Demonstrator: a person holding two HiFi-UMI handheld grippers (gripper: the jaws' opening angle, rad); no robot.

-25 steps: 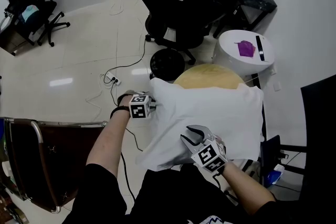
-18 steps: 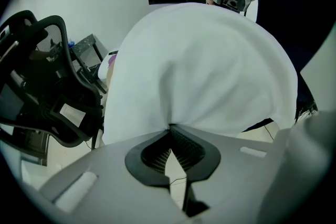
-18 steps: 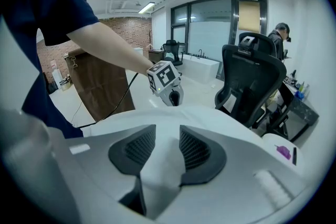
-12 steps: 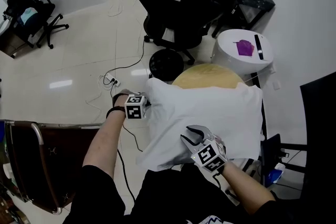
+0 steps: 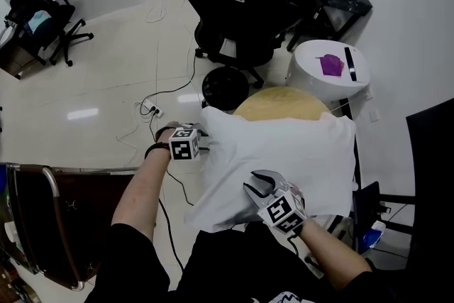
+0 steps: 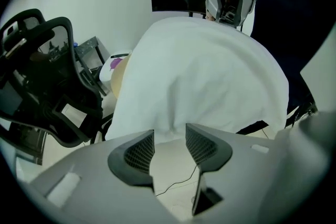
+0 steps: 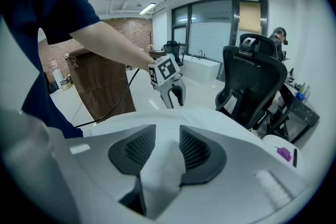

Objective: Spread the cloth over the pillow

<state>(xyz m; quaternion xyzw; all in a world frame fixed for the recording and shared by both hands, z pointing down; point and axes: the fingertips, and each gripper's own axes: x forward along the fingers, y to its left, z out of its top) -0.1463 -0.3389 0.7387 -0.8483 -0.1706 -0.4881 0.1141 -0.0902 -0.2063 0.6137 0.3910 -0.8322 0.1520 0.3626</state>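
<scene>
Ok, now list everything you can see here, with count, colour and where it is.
cloth: one, white, draped over the pillow, which it hides
round table: one, tan, under the cloth
side table: one, white, beyond the tan one, bearing a purple item and a black bar
office chairs: at least two, black, far floor
stool: one, black, beside the tan table
power strip: one, white, on the floor
left gripper: grey, at the cloth's left edge, jaws just opened, nothing between them
right gripper: grey, at the near edge, shut on a cloth fold
</scene>
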